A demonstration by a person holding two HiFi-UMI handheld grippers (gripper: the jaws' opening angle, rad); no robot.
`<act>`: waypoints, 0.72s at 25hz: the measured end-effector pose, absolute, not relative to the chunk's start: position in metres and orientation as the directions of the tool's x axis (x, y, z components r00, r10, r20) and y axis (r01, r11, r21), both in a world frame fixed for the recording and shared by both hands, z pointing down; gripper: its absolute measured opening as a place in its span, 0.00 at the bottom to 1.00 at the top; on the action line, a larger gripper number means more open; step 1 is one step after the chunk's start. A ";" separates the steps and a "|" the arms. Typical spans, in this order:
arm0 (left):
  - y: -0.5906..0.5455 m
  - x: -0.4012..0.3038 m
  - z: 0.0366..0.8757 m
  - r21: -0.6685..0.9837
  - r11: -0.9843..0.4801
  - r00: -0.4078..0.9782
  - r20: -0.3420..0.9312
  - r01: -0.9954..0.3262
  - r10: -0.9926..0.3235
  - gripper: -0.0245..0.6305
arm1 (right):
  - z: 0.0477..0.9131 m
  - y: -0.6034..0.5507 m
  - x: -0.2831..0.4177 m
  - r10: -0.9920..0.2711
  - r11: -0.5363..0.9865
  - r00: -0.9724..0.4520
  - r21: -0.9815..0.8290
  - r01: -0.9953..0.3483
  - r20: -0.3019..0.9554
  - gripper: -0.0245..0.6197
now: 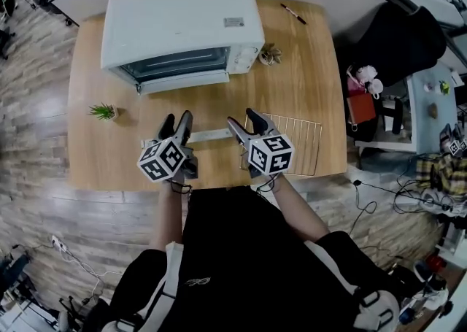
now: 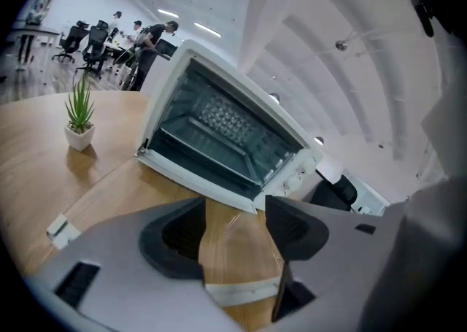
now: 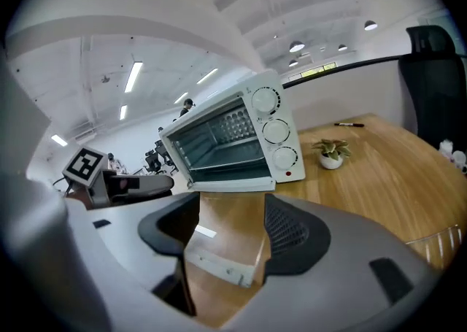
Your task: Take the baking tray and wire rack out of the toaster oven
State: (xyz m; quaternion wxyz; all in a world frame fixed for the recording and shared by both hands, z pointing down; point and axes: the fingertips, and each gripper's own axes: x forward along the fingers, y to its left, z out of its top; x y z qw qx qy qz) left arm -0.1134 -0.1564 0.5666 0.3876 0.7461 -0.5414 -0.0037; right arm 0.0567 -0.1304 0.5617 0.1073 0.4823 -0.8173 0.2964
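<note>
The white box-shaped toaster oven (image 1: 182, 24) is standing on the light wooden counter (image 1: 314, 68) with its glass door (image 1: 186, 82) lying open toward the person.

**Task items**
- The silver rectangular wire rack (image 1: 300, 141) is lying flat on the counter, outside the toaster oven, in front of it and off toward its control-knob side.
- The flat rectangular baking tray with a pale rim (image 1: 211, 135) is also lying on the counter, directly in front of the toaster oven door and apart from it. Its floor is showing nearly the same colour as the wood, so only the rim is reading clearly.

**Grippers**
- The left gripper (image 1: 179, 120) is pointing toward the toaster oven from in front of its door. Its jaws are standing wide apart and are gripping nothing; only the tray rim and counter are showing between them.
- The right gripper (image 1: 242, 119) is sitting beside the left one, just beside the wire rack, and is facing the toaster oven. Its jaws are also standing wide apart and empty, above the tray rim.

**Other items**
- A small green potted plant (image 1: 104, 112) is standing in front of the toaster oven on the side away from its knobs.
- A second small potted plant (image 1: 271, 54) is standing just beside the knob side.
- A dark pen (image 1: 294, 14) is lying farther out on that same side.
</note>
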 end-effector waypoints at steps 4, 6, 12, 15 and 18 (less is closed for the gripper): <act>-0.190 -0.149 0.567 0.635 -0.072 0.387 0.373 -0.769 -0.843 0.41 | 0.564 -0.163 0.024 -0.722 0.323 -0.537 -0.474 -0.819 0.436 0.48; -0.205 -0.159 0.568 0.665 -0.062 0.389 0.356 -0.744 -0.850 0.41 | 0.566 -0.181 0.012 -0.726 0.290 -0.540 -0.522 -0.802 0.426 0.48; -0.246 -0.177 0.583 0.735 -0.027 0.412 0.349 -0.678 -0.842 0.41 | 0.579 -0.229 -0.006 -0.751 0.141 -0.514 -0.661 -0.737 0.414 0.46; -0.265 -0.189 0.596 0.745 0.002 0.404 0.364 -0.667 -0.839 0.41 | 0.588 -0.253 -0.011 -0.778 0.032 -0.492 -0.757 -0.653 0.391 0.46; -0.282 -0.202 0.609 0.744 0.035 0.380 0.381 -0.668 -0.843 0.41 | 0.597 -0.273 -0.011 -0.798 -0.028 -0.457 -0.781 -0.624 0.394 0.45</act>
